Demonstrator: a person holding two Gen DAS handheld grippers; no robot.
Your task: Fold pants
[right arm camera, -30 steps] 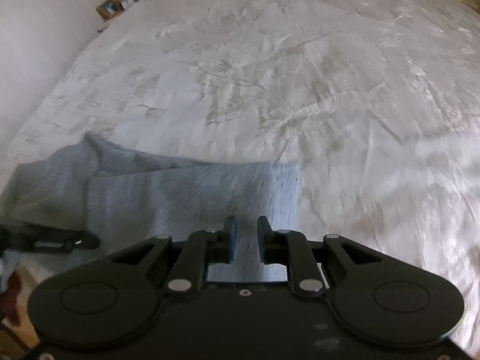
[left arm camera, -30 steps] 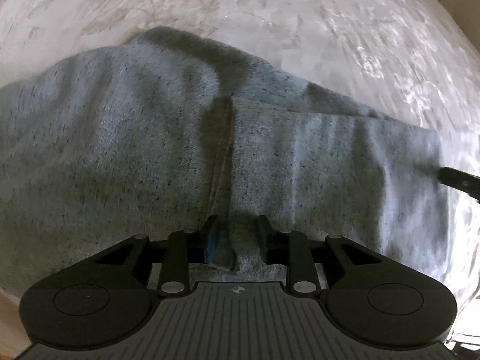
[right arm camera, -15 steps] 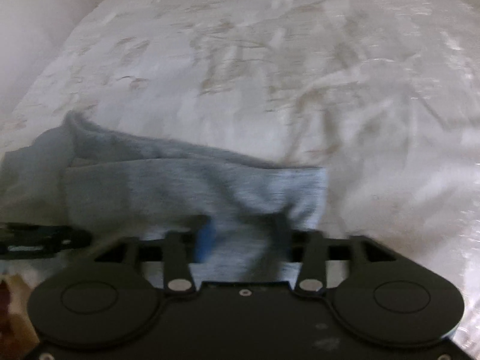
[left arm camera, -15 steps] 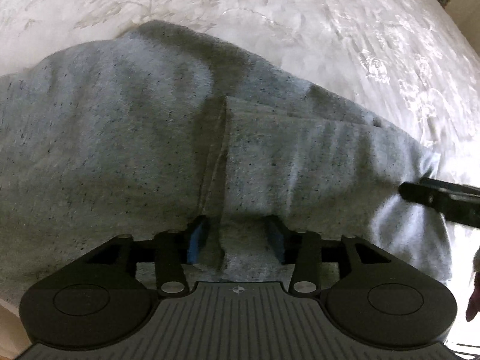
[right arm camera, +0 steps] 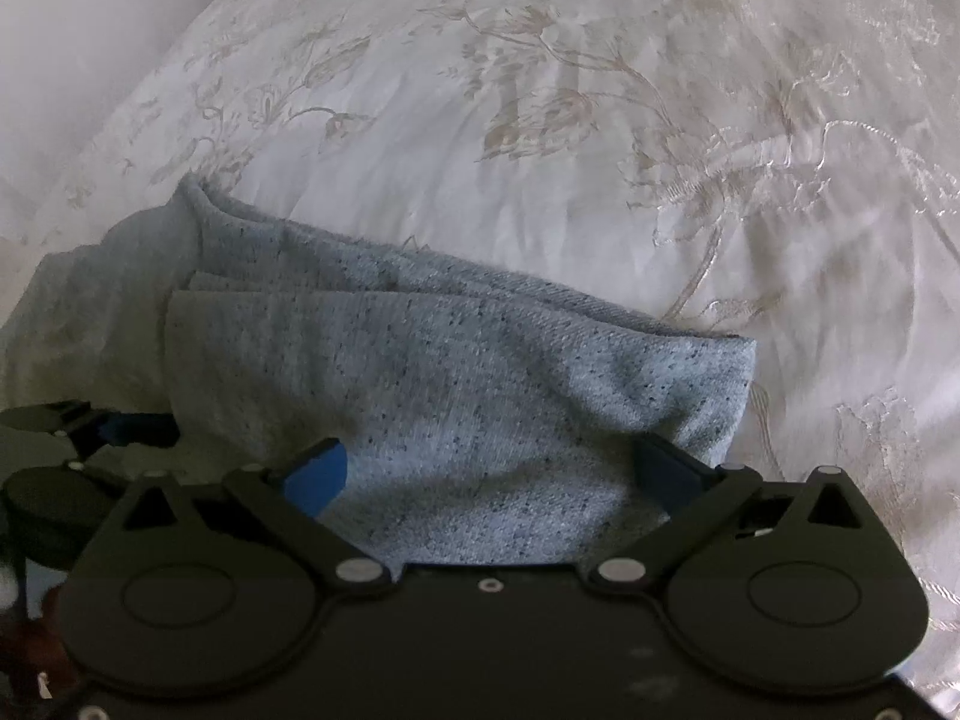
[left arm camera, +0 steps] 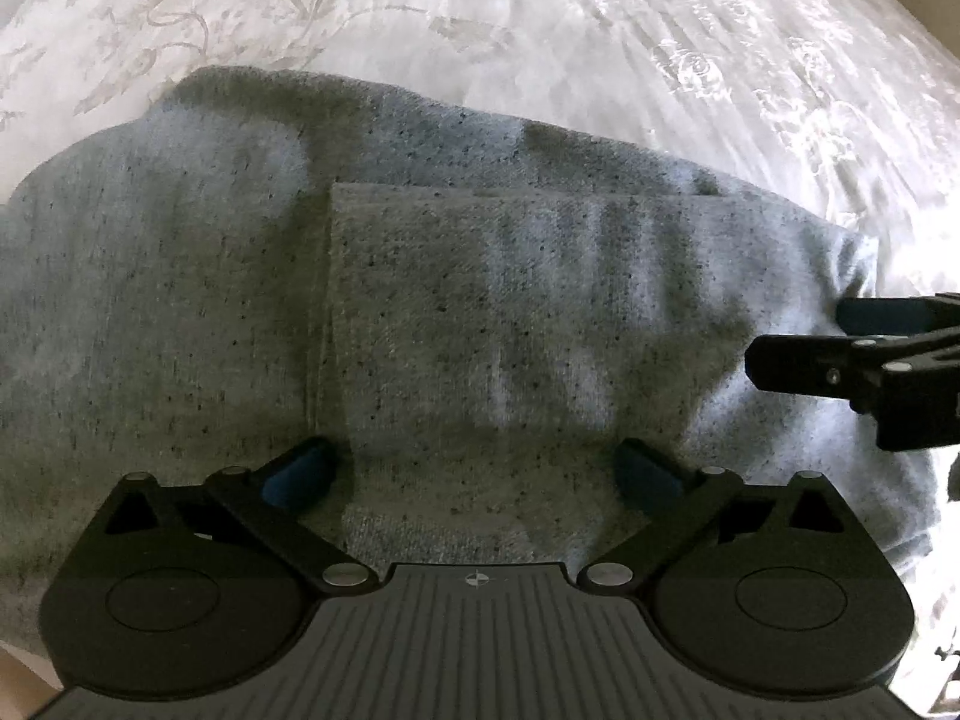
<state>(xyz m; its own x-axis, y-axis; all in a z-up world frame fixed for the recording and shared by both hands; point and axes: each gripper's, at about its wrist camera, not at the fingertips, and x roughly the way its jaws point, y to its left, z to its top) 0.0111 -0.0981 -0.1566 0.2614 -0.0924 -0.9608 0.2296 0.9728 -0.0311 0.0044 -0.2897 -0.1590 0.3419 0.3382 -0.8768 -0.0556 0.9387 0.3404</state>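
The grey speckled pants [left arm camera: 468, 312] lie folded in layers on the bed, a narrower folded layer on top of a wider one. My left gripper [left arm camera: 474, 474] is open, its fingers spread over the near edge of the top layer. My right gripper [right arm camera: 492, 471] is also open over the near edge of the pants [right arm camera: 456, 396], at their right end. The right gripper [left arm camera: 852, 354] shows at the right edge of the left wrist view. The left gripper [right arm camera: 90, 432] shows at the left edge of the right wrist view.
The pants rest on a white bedspread [right arm camera: 570, 120] with a pale floral pattern, which stretches far beyond them [left arm camera: 540, 18]. A pale wall [right arm camera: 90, 12] rises at the far left. The bed's near edge lies just under both grippers.
Both grippers were shut on the pants' near edge a second ago. Both have since opened wide and let the fabric go. The folded layer now lies flat on the bed.
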